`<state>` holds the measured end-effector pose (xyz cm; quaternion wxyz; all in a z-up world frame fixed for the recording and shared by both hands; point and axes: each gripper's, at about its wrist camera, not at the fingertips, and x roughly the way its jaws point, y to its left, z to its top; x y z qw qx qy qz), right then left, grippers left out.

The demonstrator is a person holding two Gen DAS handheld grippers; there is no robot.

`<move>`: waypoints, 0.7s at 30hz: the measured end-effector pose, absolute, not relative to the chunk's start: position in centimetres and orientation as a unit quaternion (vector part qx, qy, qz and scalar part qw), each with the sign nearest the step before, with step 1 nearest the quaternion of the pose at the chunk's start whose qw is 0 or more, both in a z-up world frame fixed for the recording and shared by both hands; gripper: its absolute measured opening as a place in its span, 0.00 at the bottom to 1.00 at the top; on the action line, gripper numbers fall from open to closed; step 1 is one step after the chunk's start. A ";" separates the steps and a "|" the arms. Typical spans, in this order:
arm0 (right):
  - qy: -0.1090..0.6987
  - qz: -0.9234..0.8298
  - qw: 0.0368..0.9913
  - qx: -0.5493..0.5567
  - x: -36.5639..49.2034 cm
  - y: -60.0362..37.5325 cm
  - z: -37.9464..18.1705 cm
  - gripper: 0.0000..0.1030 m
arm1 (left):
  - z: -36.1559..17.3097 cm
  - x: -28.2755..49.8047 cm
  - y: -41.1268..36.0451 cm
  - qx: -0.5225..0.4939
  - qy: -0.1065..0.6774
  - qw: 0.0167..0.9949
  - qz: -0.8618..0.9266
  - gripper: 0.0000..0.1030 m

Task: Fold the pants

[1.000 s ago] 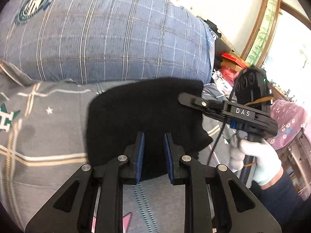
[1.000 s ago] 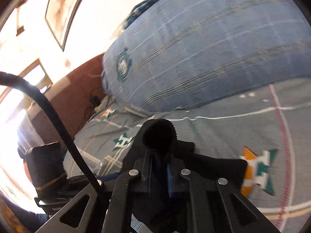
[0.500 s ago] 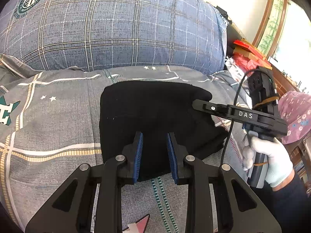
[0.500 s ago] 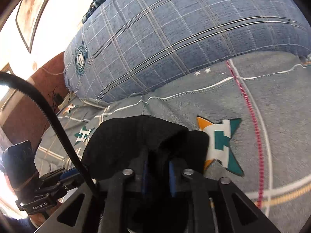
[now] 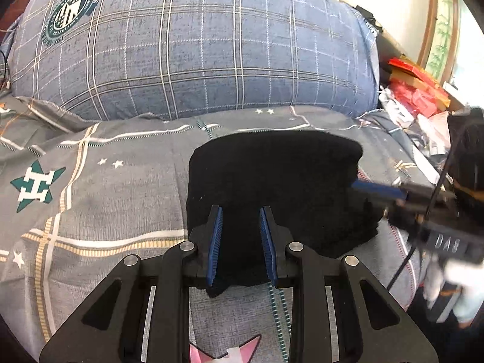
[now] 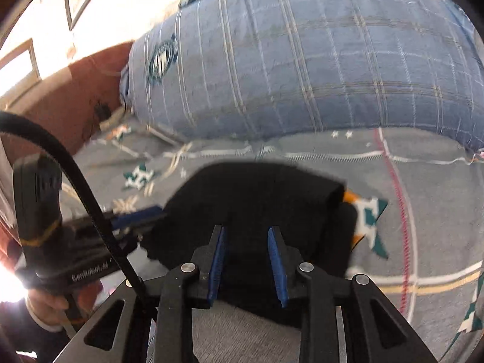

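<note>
The black pants (image 5: 272, 175) lie folded into a compact block on the grey patterned bedsheet (image 5: 106, 196). My left gripper (image 5: 240, 211) hovers over their near edge, blue pads apart, dark cloth lying under the gap and nothing pinched. In the right wrist view the pants (image 6: 257, 193) fill the middle. My right gripper (image 6: 246, 230) is above their near side with its jaws opening; cloth lies between and below the pads, which do not press on it. The right gripper's fingers (image 5: 378, 189) touch the pants' right edge. The left gripper's fingers (image 6: 136, 214) reach in at the left edge.
A big blue plaid pillow (image 5: 196, 45) rises just behind the pants. Red boxes and papers (image 5: 414, 87) pile up beyond the bed's right side. A brown wooden headboard (image 6: 60, 96) stands at the left. A gloved hand (image 5: 462, 296) holds the right gripper.
The right gripper has let go of the raised fold it was shut on and pulled back to the pants' right side; the cloth now lies flat. The left gripper tilted down slightly.
</note>
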<state>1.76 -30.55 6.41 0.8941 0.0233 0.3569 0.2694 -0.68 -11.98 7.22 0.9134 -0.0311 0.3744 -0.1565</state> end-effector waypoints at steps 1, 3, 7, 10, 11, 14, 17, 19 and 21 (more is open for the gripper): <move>0.362 0.267 0.893 0.019 1.6 -30.4 5.9 0.27 | 7.0 -0.7 -12.0 -0.030 0.376 0.913 -0.155 0.24; 0.375 0.260 0.890 0.005 1.4 -30.4 4.5 0.30 | 6.8 -0.6 -12.3 -0.026 0.381 0.911 -0.155 0.24; 0.380 0.261 0.887 0.033 1.2 -31.3 4.0 0.31 | 6.6 -0.6 -12.9 -0.013 0.380 0.914 -0.143 0.24; 0.371 0.253 0.893 0.031 0.9 -31.3 5.0 0.36 | 6.7 -0.4 -12.7 -0.017 0.383 0.913 -0.140 0.24; 0.367 0.254 0.895 0.030 0.9 -31.2 5.3 0.38 | 6.7 -0.4 -12.6 -0.022 0.385 0.912 -0.140 0.24; 0.355 0.248 0.901 0.031 1.3 -31.1 6.4 0.43 | 6.7 -0.3 -12.7 -0.022 0.386 0.912 -0.137 0.24; 0.346 0.246 0.905 0.025 2.2 -30.3 7.1 0.43 | 6.7 -0.4 -12.8 -0.019 0.385 0.913 -0.135 0.24; 0.348 0.237 0.907 0.023 3.1 -29.8 7.3 0.43 | 6.7 -0.4 -12.8 -0.019 0.386 0.912 -0.135 0.24; 0.352 0.234 0.906 0.031 4.2 -29.5 7.2 0.43 | 6.7 -0.3 -12.7 -0.021 0.387 0.912 -0.136 0.24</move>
